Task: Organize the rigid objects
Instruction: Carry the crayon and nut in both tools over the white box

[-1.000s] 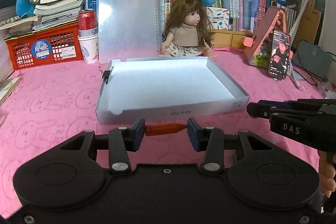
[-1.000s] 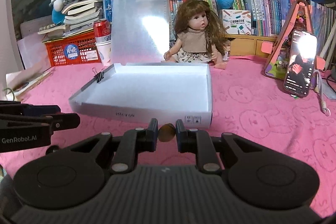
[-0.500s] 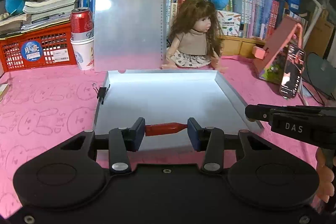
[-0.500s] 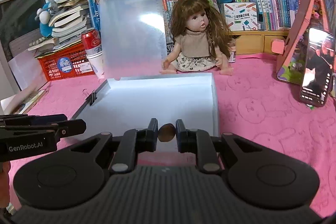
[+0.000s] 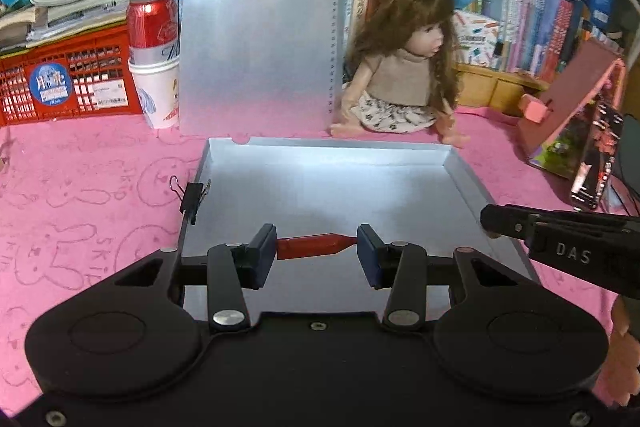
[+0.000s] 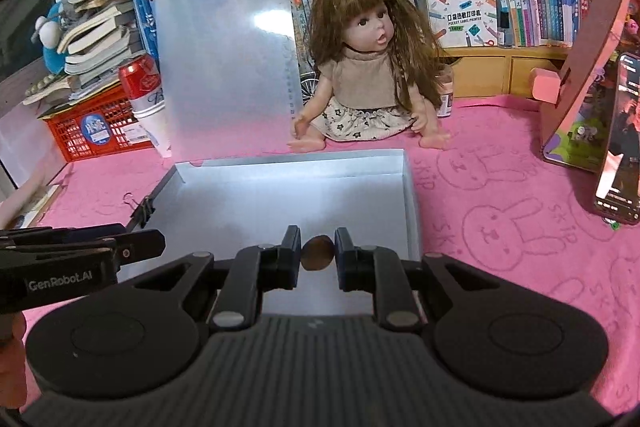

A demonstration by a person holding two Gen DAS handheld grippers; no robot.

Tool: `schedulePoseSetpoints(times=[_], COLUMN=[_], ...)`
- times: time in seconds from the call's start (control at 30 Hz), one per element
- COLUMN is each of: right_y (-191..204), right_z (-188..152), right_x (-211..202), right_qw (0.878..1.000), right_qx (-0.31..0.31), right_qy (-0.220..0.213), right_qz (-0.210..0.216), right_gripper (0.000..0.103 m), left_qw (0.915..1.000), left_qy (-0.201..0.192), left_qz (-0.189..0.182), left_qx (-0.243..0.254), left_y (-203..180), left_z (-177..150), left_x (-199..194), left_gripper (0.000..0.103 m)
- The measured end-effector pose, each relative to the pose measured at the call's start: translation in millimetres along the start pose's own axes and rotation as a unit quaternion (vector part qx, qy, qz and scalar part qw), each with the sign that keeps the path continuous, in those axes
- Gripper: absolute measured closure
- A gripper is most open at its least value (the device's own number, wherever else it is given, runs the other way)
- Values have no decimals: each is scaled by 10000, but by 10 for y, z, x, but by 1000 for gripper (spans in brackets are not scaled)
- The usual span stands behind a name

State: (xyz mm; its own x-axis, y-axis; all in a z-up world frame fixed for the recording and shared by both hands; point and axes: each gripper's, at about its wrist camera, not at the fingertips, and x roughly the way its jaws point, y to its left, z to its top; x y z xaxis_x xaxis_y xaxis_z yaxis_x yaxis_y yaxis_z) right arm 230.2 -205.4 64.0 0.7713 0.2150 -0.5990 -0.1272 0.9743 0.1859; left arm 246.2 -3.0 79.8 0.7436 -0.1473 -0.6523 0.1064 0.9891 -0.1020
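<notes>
Red marker (image 5: 310, 247) and brown nut (image 6: 317, 253), each clamped in my hand-held grippers, hover over the empty white box (image 5: 332, 183), unreleased.

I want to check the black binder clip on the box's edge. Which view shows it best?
The left wrist view: the binder clip sits near and side-on on the left wall of the white box, its wire loop plain. In the right wrist view the clip is smaller, darker and partly behind the left gripper.
</notes>
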Motion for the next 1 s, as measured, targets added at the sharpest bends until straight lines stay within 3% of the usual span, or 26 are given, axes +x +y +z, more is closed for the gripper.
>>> schedulePoseSetpoints(times=[0.53,1.0], right_y=[-56,-53], right_z=[248,204], right_x=[609,957], right_qw=[9984,9955], right_qx=[199,245], right_qy=[527,897], right_qz=[-47,-185], right_gripper=[81,81], left_qw=[9979,9964], left_qy=[575,797], left_qz=[187,222], left_qx=[-234,-174], left_y=[137,135], left_z=[199,157], left_x=[757,1035], left_gripper=[61,61])
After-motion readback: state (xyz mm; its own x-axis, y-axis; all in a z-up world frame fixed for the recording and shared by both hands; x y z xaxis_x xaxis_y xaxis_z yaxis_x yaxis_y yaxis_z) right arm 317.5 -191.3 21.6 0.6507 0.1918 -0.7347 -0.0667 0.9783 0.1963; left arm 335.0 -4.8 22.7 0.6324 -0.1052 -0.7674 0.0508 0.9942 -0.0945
